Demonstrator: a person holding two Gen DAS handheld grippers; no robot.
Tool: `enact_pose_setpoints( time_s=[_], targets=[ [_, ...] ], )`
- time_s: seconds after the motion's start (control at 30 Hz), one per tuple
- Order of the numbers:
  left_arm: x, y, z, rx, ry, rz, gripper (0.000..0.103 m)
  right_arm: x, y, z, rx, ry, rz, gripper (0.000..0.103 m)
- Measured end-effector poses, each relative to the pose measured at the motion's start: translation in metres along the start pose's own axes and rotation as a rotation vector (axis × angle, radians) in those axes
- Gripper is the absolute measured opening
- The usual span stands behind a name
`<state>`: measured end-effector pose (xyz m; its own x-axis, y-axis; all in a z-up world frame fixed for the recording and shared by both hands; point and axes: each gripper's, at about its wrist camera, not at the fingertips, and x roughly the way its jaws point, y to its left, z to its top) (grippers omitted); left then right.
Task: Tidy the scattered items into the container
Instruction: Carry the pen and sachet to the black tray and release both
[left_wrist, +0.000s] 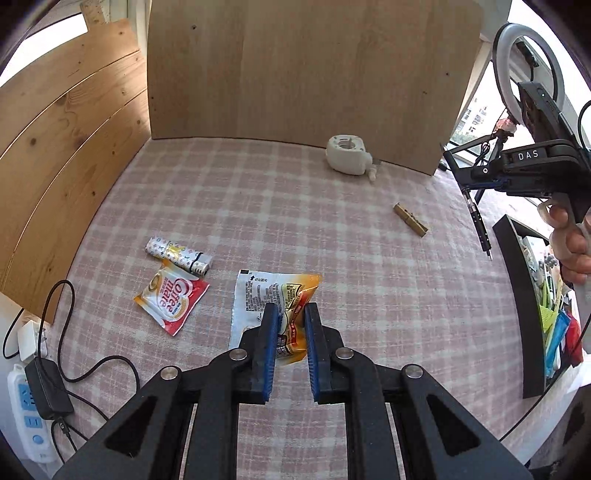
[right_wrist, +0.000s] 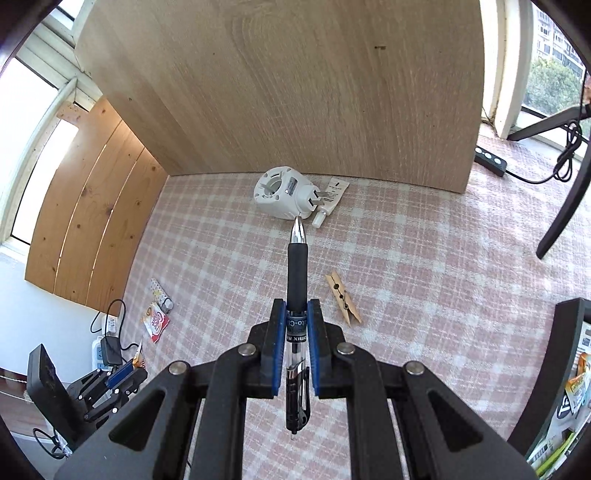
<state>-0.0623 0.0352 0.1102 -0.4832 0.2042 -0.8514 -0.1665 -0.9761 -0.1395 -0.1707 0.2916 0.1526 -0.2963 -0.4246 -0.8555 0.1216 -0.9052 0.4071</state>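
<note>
My left gripper (left_wrist: 290, 309) is shut on a white and orange snack packet (left_wrist: 258, 299), crumpled between its blue pads, low over the checked cloth. My right gripper (right_wrist: 296, 306) is shut on a black pen (right_wrist: 297, 273), held lengthwise with its silver tip forward; it shows in the left wrist view (left_wrist: 478, 221) above the black container (left_wrist: 517, 291) at the right, which holds several packets. On the cloth lie a Coffee-mate sachet (left_wrist: 171, 301), a patterned lighter (left_wrist: 177, 255), a wooden clothespin (right_wrist: 343, 298), a white plug-in device (right_wrist: 282, 194) and a small white tube (right_wrist: 327, 206).
A light wooden board (left_wrist: 306, 70) stands at the back and a pine board (left_wrist: 66, 155) on the left. A power strip with adapter and cables (left_wrist: 40, 384) lies at the left edge. A ring light (left_wrist: 530, 55) and tripod stand at the right.
</note>
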Motion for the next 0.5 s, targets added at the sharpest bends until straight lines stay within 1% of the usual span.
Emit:
enact_pose_setpoints(
  time_s=[0.1, 0.23, 0.37, 0.43, 0.5],
  targets=[
    [-0.003, -0.032, 0.010, 0.050, -0.014, -0.048, 0.013, -0.016, -0.025, -0.009, 0.033, -0.035, 0.002, 0.011],
    [-0.002, -0.086, 0.021, 0.141, -0.018, -0.129, 0.013, -0.055, -0.057, -0.034, 0.097, -0.081, -0.002, 0.011],
    [-0.002, -0.152, 0.031, 0.253, -0.021, -0.211, 0.013, -0.102, -0.103, -0.065, 0.170, -0.142, -0.054, 0.011],
    [-0.001, -0.185, 0.035, 0.308, -0.014, -0.261, 0.013, -0.126, -0.129, -0.081, 0.220, -0.175, -0.096, 0.011],
    [0.002, -0.219, 0.037, 0.362, -0.012, -0.296, 0.013, -0.152, -0.153, -0.101, 0.264, -0.208, -0.131, 0.011]
  ],
)
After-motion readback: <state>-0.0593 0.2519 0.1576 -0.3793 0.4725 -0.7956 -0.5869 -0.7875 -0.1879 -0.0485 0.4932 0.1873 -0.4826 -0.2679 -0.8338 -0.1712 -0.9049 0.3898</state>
